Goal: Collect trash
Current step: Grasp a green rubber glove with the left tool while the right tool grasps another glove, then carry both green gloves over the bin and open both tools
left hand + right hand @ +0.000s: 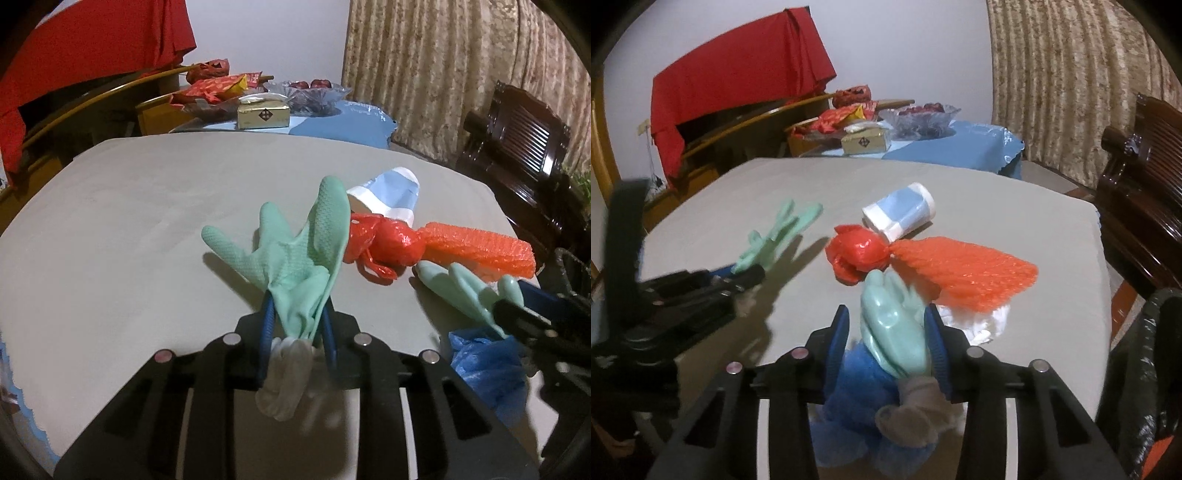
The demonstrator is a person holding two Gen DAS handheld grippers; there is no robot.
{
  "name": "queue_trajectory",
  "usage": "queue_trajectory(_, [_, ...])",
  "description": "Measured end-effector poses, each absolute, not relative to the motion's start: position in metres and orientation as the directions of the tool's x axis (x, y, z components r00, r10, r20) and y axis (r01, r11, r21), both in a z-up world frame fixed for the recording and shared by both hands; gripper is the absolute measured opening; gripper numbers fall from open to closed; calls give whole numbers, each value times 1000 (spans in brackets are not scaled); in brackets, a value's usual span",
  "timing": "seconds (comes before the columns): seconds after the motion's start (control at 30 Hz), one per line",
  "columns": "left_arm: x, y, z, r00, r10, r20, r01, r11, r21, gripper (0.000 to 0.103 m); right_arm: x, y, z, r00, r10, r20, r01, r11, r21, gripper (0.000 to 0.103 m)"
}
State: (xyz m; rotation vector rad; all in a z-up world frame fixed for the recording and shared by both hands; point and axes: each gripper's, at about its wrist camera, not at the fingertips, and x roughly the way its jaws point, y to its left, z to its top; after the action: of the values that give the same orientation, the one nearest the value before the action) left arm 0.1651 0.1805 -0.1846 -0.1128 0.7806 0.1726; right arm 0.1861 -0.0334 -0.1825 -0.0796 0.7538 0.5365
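Two green gloves: left fingers (297, 314) pinch one (291, 254); right fingers (888, 332) straddle another (886, 325), contact blurred.

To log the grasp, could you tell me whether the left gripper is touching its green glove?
Touching: the left wrist view shows the left gripper with blue pads pinched on the green glove.

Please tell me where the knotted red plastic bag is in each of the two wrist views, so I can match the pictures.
Left wrist view: the red plastic bag lies right of centre, just past the raised green glove.
Right wrist view: the bag lies near the centre, beyond the claw's blue pads.
Shared landmark: in both views the blue-and-white paper cup lies on its side directly behind the bag.
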Motion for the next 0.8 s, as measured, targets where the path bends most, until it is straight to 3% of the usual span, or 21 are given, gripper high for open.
queue_trajectory(0.2, [162,181,-176,704,119,-701,-199,979,-34,23,192,-30,-193,581,421,-697,-502,859,100,26])
queue_trajectory(0.43, [155,176,-161,716,126,-687,-203,979,-32,23,182,-36,-166,597,478,-644,-521,842,141,13])
queue_trajectory(0.8, [150,158,-123,755,106,-647,-170,985,-36,23,171,-58,-118,649,522,-553,-500,841,207,11])
